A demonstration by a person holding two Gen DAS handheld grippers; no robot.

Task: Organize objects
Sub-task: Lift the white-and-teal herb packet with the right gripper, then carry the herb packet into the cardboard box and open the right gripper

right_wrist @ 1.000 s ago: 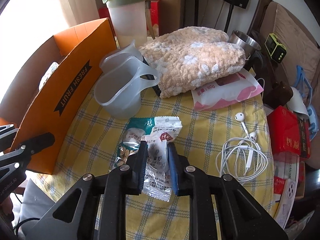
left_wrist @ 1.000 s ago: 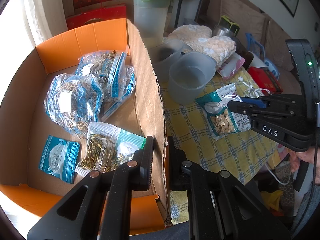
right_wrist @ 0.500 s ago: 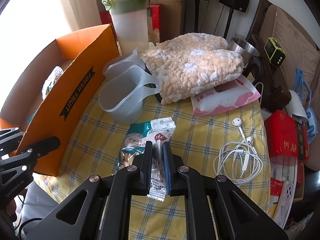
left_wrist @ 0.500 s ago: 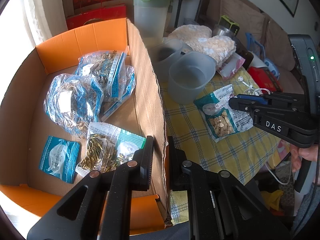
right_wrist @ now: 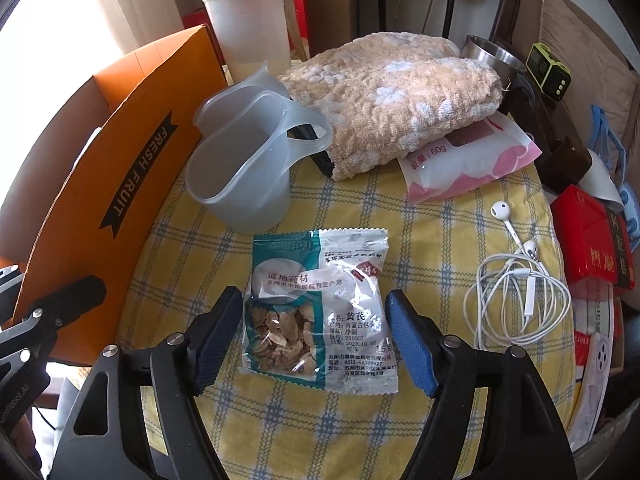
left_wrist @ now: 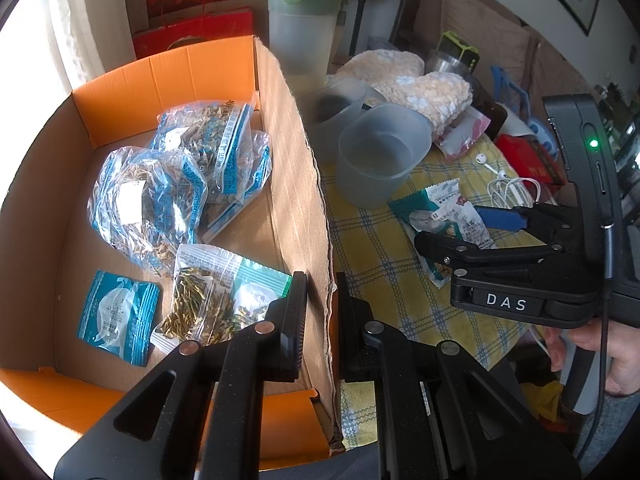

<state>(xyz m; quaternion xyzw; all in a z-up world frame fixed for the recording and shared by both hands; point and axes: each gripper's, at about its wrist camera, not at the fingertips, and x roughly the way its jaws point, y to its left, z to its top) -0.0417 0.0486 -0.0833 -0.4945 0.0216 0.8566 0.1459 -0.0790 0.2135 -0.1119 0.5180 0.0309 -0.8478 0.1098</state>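
Note:
A teal-and-clear herb packet [right_wrist: 320,308] lies flat on the yellow checked tablecloth [right_wrist: 432,240]. My right gripper [right_wrist: 314,338] is open, its fingers either side of the packet, not holding it. It also shows in the left wrist view [left_wrist: 456,226] over the packet [left_wrist: 438,216]. My left gripper [left_wrist: 320,312] is shut on the right wall of the orange cardboard box [left_wrist: 296,160], which holds several herb bags [left_wrist: 160,196] and a blue sachet [left_wrist: 118,318].
Two translucent plastic jugs [right_wrist: 248,160] stand between box and packet. A fluffy towel [right_wrist: 400,96], pink pouch [right_wrist: 468,156], white earphones [right_wrist: 516,292], red boxes [right_wrist: 592,240] and a green-lidded container [right_wrist: 244,20] crowd the table.
My right gripper was shut on the herb packet and has opened, leaving it flat on the tablecloth. The left gripper has not moved.

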